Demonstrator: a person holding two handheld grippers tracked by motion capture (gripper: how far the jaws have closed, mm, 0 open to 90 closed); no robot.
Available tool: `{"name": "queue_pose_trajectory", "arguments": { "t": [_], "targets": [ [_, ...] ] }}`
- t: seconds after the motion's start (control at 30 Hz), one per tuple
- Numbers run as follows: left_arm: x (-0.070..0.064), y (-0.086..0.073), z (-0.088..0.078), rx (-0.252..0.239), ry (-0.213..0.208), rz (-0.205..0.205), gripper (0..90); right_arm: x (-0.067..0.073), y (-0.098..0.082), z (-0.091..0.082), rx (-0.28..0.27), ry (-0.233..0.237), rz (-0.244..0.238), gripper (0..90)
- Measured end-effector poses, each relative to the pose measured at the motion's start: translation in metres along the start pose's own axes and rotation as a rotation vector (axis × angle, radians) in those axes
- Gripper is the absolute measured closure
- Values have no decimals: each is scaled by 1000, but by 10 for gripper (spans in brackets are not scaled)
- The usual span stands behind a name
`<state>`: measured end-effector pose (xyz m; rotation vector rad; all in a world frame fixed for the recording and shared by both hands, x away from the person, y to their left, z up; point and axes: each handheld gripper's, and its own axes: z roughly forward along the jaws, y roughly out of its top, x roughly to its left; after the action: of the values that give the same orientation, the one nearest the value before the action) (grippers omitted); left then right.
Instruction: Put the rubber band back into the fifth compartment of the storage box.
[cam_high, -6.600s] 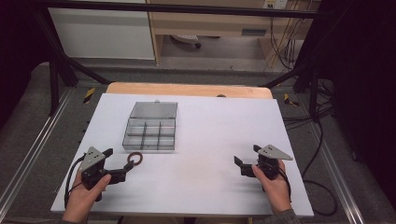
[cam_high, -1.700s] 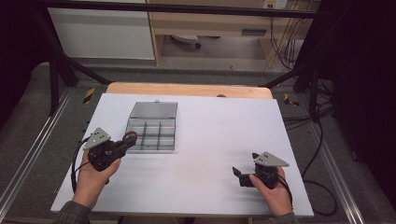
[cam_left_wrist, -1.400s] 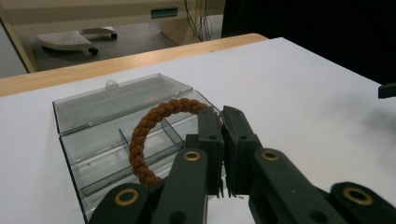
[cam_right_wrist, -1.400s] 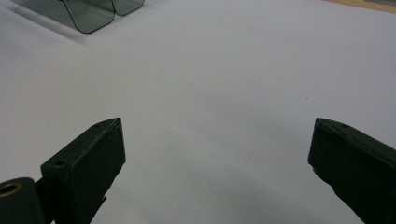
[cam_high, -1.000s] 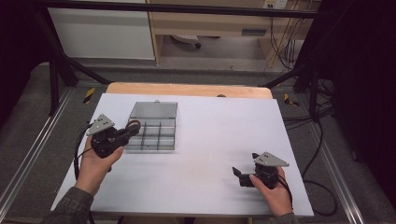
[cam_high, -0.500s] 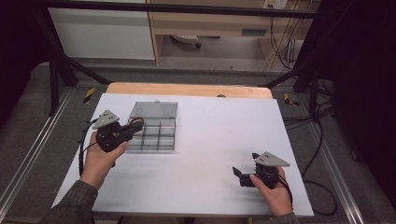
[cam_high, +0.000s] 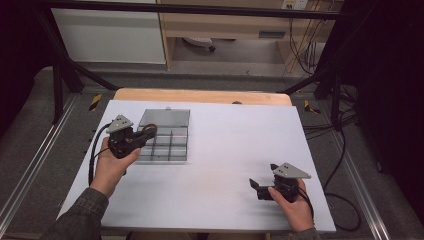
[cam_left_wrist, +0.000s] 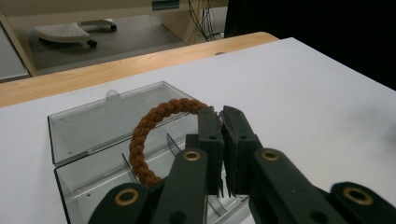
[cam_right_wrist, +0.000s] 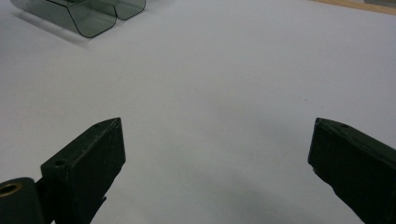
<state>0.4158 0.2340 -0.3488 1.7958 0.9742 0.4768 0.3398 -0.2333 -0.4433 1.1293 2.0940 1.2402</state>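
Observation:
A brown braided ring (cam_left_wrist: 154, 128) hangs upright in my left gripper (cam_left_wrist: 221, 116), whose jaws are shut on its right side. It is held over the near-left compartments of a clear plastic divided box (cam_left_wrist: 88, 135) with its lid laid open behind. From above, the left gripper (cam_high: 146, 133) and the brown braided ring (cam_high: 149, 130) sit over the left edge of the clear plastic divided box (cam_high: 167, 137). My right gripper (cam_high: 255, 186) rests low over the white table at the near right, jaws wide open (cam_right_wrist: 215, 154), nothing between them.
The white table top (cam_high: 225, 150) lies on a wooden board whose far edge (cam_high: 200, 96) shows behind it. A corner of the clear box (cam_right_wrist: 84, 16) appears at the top left of the right gripper view. Cables trail at the table's right side.
My left gripper has carried the ring from the near-left of the table forward and right to over the box's left compartments. The right gripper has stayed almost still.

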Motion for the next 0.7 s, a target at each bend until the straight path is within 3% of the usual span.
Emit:
{"name": "queue_pose_trajectory", "arguments": {
  "t": [0.37,0.7],
  "targets": [
    [-1,0,11,21,3,20,862,0,0,0,0,0,-1,42],
    [2,-1,19,36,11,10,862,0,0,0,0,0,-2,42]
  ]
}}
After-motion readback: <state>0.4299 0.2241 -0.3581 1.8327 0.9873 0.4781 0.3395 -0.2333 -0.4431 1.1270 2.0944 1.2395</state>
